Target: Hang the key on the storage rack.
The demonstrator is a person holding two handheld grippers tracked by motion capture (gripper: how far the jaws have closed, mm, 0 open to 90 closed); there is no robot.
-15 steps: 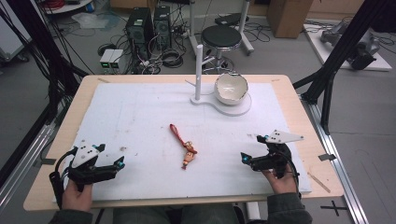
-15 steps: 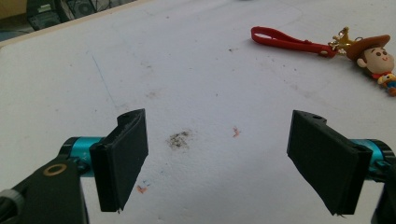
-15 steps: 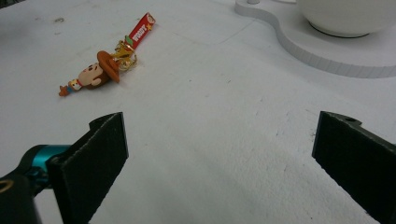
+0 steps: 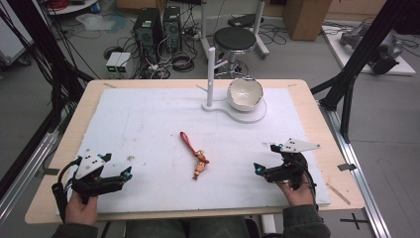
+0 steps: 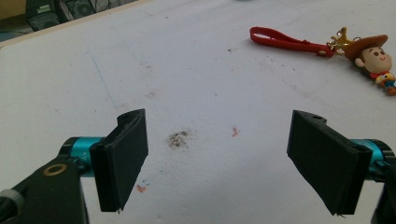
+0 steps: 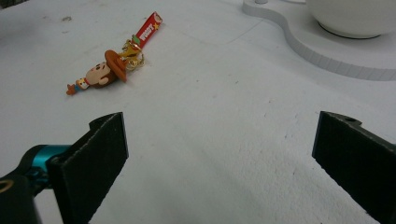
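Left claw: released, jaws wide, nothing between them, low over the counter's near left corner. Right claw: released likewise, at the near right. Keychain, a cowboy figure on a red strap: flat on the white mat midway between both claws, touched by neither. Bowl and post: on a stand at the far side. Step judged: start, before any reach. Next move: one claw travels inward and closes on the strap or figure.
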